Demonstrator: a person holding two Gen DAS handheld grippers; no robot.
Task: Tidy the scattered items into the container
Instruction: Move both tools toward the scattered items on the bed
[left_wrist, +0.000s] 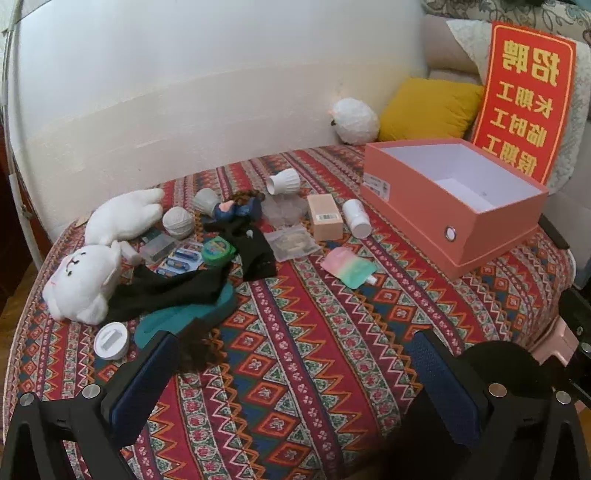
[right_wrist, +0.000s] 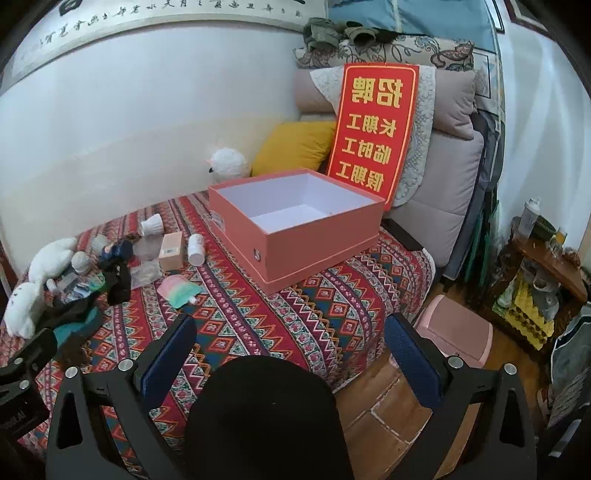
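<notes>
Far left of the left claw (left_wrist: 291, 373), whose jaws stood apart and empty, lay the white plush toy (left_wrist: 83, 284), tangled with black cloth (left_wrist: 177, 288). Ahead of it sat the pastel pouch (left_wrist: 349, 267), the peach carton (left_wrist: 325, 218) and the white bottle (left_wrist: 356, 218). The pink box (left_wrist: 491, 236) waited ahead to its right, empty. The right claw (right_wrist: 291, 354) hovered likewise spread. Gripping the cloth could likely drag neighbouring clutter along; the bottle might roll.

You can read big yellow words on the red sign (right_wrist: 373, 129) behind the box: 招聘, 长期工, 临时工, 假期工. They look flipped, like in a mirror. The writing on the long scroll (right_wrist: 155, 26) is too small to read.
</notes>
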